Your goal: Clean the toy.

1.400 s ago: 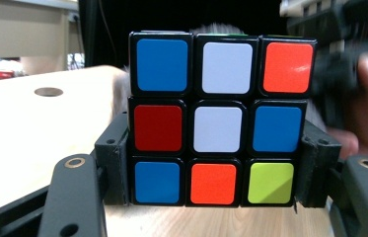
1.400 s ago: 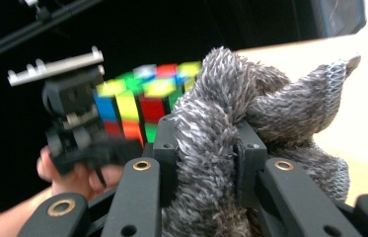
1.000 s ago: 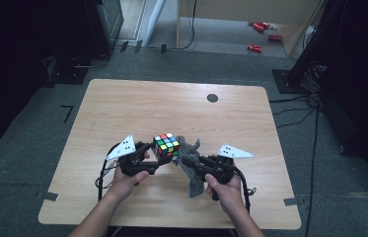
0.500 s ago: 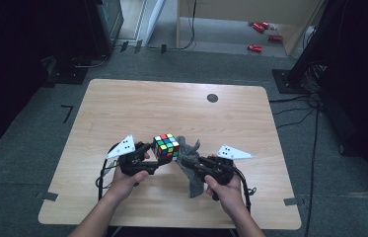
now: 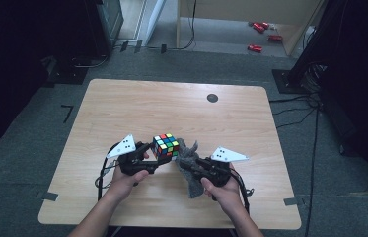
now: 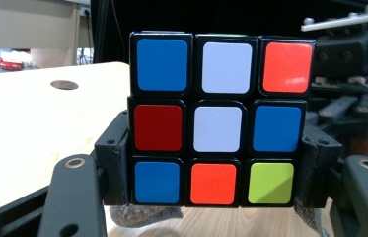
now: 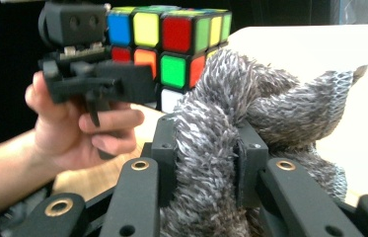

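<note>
Grey cloth (image 7: 231, 143) clenched in right tool (image 7: 206, 158); left tool (image 6: 211, 168) clamps cube (image 6: 218, 118), white-centred face visible.

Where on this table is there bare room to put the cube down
The far half of the table is bare wood, from its far edge and the dark round hole down to the grippers. The left and right margins are bare too. The near middle is crowded: left gripper holding the cube, right gripper pinching the grey cloth.
</note>
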The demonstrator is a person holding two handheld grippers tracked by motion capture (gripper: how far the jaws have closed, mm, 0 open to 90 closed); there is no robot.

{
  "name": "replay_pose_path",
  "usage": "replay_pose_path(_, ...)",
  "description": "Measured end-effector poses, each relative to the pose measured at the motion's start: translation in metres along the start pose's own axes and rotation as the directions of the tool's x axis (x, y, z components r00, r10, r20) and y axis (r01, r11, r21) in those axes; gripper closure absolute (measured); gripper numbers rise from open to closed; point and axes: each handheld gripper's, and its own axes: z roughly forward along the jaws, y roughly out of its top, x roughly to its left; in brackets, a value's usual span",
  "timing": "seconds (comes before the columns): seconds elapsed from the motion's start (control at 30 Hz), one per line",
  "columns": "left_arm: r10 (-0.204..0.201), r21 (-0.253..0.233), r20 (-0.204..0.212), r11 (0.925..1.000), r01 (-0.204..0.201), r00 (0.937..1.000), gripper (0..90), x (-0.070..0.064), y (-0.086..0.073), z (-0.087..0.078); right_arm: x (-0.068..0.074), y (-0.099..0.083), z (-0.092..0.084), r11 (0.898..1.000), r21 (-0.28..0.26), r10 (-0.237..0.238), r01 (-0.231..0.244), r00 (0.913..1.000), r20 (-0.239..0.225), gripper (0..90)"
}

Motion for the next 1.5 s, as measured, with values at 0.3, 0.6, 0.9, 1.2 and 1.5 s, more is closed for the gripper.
replay_pose_path(0.3, -0.009, 0.042, 0.024, 0.9991, 0.008, 0.9997, 34.7, -0.002, -0.005, 0.008, -0.002, 0.009, -0.013, 0.996, -0.08, -0.036, 0.038, 0.999, 0.027, 69.6)
replay_pose_path(0.6, -0.057, 0.021, -0.021, 0.9981, 0.057, 0.9982, 34.7, 0.009, -0.002, 0.0, 0.001, 0.003, -0.004, 0.996, -0.018, -0.085, 0.086, 0.9949, 0.053, 69.8)
replay_pose_path(0.9, -0.035, 0.055, -0.079, 0.9977, 0.039, 0.9963, 34.7, 0.008, -0.004, 0.003, -0.035, 0.002, -0.024, 0.997, -0.003, -0.072, 0.082, 0.8988, 0.432, 69.4)
replay_pose_path(1.2, -0.039, 0.075, -0.125, 0.9959, 0.049, 0.9913, 34.7, 0.011, -0.005, 0.003, -0.061, -0.013, -0.021, 0.997, 0.078, -0.052, 0.013, 0.8487, 0.526, 67.9)
replay_pose_path(1.5, -0.051, 0.124, -0.188, 0.9895, 0.075, 0.9809, 34.7, 0.015, -0.007, 0.005, -0.072, -0.03, -0.013, 0.99, 0.132, -0.024, -0.056, 0.8412, 0.54, 64.4)
